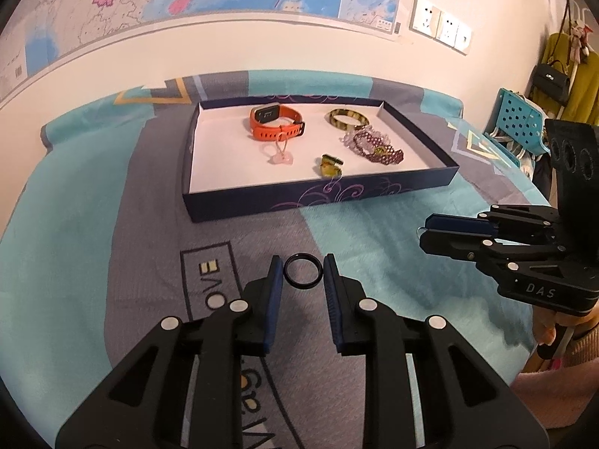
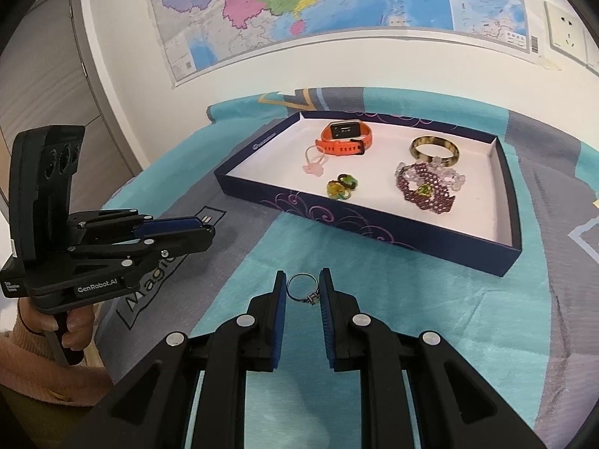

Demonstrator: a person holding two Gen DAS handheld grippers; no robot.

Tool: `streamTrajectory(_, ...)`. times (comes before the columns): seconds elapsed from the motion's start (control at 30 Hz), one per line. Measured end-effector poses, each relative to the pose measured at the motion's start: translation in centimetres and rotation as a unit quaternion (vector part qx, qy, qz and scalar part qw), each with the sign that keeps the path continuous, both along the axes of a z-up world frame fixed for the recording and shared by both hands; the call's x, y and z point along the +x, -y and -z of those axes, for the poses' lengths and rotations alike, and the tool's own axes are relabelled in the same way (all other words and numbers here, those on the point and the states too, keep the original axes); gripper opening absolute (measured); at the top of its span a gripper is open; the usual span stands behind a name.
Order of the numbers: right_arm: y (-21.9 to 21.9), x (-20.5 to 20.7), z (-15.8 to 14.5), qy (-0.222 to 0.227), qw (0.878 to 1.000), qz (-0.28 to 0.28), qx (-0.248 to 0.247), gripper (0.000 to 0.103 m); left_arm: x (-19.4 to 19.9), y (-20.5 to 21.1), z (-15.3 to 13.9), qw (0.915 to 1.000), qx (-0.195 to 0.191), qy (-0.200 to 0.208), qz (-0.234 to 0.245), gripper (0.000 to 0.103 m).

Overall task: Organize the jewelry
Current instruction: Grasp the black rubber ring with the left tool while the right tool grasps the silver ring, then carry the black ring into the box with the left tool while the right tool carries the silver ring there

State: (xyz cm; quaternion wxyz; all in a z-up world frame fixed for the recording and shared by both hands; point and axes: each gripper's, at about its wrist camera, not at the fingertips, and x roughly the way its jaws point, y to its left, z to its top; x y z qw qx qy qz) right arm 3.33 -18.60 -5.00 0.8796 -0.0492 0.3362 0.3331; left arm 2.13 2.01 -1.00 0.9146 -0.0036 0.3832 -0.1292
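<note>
Both rings are picked up: the left gripper pinches a plain black ring, the right gripper a thin silver ring, and next comes carrying them to the far navy tray.

A home room: wall map, handbag and clothes hung in the corner.
</note>
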Motion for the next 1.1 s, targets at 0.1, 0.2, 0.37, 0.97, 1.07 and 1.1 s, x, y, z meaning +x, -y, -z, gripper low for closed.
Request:
streamTrajectory(0.1, 0.4, 0.2, -0.2, 0.003, 1.000, 0.004, 0.002, 0.016, 0.2, 0.3, -0.5, 1.0000, 0.000, 0.007, 0.002, 0.023)
streamTrajectory(0.2, 0.7, 0.5, -0.4, 0.007, 1.000, 0.010, 0.002, 0.016, 0.5, 0.5, -1.0, 0.9999, -0.001, 0.013, 0.004, 0.023)
streamTrajectory(0.37, 1.3, 1.0, -0.8, 0.013, 1.000, 0.019, 0.004, 0.016, 1.0, 1.0, -1.8, 0.9997, 0.000, 0.023, 0.010, 0.023)
streamTrajectory(0.97, 2.0, 2.2, -2.4, 0.038, 0.999, 0.030, 0.003, 0.016, 3.1, 2.4, -3.1, 0.9989, 0.003, 0.041, 0.021, 0.023)
streamTrajectory(1.07, 2.0, 2.5, -2.6, 0.041, 0.999, 0.032, 0.001, 0.016, 3.4, 2.5, -3.2, 0.9989, 0.002, 0.042, 0.021, 0.023)
streamTrajectory(1.1, 2.1, 2.6, -2.7, 0.041, 0.999, 0.032, 0.001, 0.016, 3.5, 2.6, -3.2, 0.9989, 0.002, 0.043, 0.022, 0.023)
